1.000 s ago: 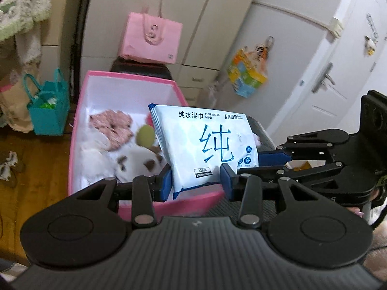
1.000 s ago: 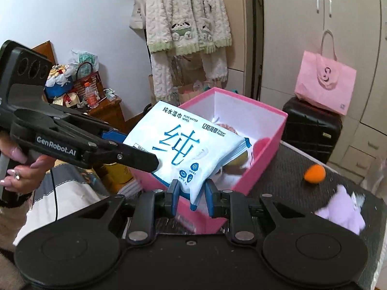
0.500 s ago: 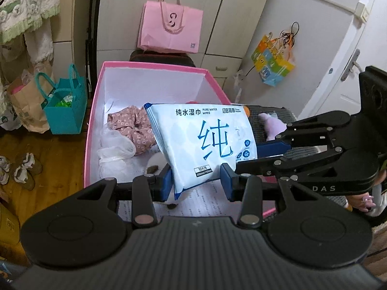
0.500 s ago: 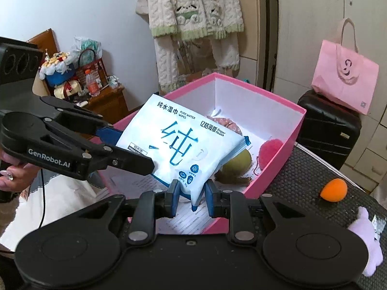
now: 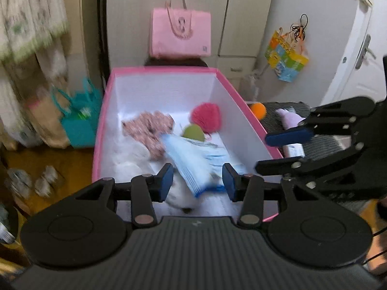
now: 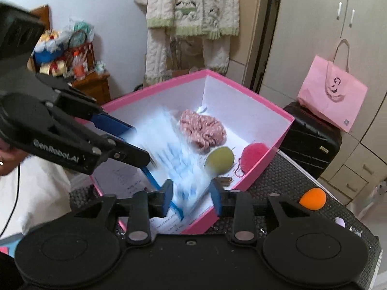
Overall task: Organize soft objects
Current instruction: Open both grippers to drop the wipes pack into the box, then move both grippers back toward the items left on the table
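1. Two claws hover over the near end of the pink box point(image 5: 241, 101), both spread wide and gripping nothing: the left claw point(image 5: 197, 180) and the right claw point(image 6: 191, 197) each show a clear gap between the blue pads.
2. The wet-wipes pack point(image 5: 196, 162), blurred in both views, sits between the open pads of each claw without being clamped; whether it touches the box floor cannot be told from the blur.
3. In the left wrist view, the right claw point(image 5: 273, 149) reaches in from the right, above the box's right wall.
4. In the right wrist view, the left claw point(image 6: 137, 145) reaches in from the left, above the box's near-left corner.
5. Just beyond the pack lie a green ball point(image 6: 219, 160) and a red pompom point(image 6: 254, 155), side by side near the box's right wall.
6. A pink floral cloth point(image 6: 203, 130) lies bunched farther in, beside something white and soft point(image 5: 130, 159) along the left wall.
7. The box rests on a dark textured counter point(image 6: 285, 176).
8. An orange ball point(image 6: 312, 198) and a lilac plush toy point(image 5: 289, 120) lie on the counter outside the box.
9. A pink paper bag point(image 6: 332, 100) stands on a black suitcase point(image 6: 310, 140) behind the box.
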Demonstrator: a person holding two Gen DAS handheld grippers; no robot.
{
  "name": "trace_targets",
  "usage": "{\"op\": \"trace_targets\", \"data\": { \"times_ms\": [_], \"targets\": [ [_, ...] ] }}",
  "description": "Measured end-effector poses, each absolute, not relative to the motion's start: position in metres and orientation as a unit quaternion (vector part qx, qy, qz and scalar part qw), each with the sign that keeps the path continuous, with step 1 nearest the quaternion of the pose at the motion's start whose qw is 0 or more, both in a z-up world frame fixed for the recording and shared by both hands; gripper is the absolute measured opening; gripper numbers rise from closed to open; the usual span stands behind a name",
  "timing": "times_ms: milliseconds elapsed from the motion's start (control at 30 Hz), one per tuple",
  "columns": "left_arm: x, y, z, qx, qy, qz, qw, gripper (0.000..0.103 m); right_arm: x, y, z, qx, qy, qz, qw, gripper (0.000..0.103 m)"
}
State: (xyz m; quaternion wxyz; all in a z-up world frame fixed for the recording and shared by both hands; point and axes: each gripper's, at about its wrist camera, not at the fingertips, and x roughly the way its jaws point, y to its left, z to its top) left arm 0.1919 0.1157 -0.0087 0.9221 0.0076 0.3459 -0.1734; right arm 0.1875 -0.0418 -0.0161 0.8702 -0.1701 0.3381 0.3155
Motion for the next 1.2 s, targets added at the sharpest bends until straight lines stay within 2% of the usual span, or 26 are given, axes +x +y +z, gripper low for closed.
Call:
{"op": "trace_targets", "data": {
  "times_ms": [67, 467, 1033, 1200],
  "targets": [
    [0.18, 0.114, 0.002, 0.027, 0.326, -0.168, 0.93, 0.049, 0.183, -0.046, -0.009, -0.163, 0.331, 0.322, 0.872, 0.042],
    [0.133, 0.102, 0.061, 0.051, 0.299, -0.201, 0.931, 0.055, 0.145, -0.069, 0.039, -0.148, 0.281, 0.346, 0.883, 0.045],
    [0.078, 0.073, 0.086, 0.057, 0.286, -0.257, 0.921, 0.064, 0.071, -0.126, 0.075, -0.155, 0.234, 0.323, 0.904, 0.05],
    [0.068, 0.055, 0.084, 0.076, 0.278, -0.283, 0.915, 0.071, 0.046, -0.148, 0.07, -0.162, 0.229, 0.302, 0.911, 0.053]
  ]
}}
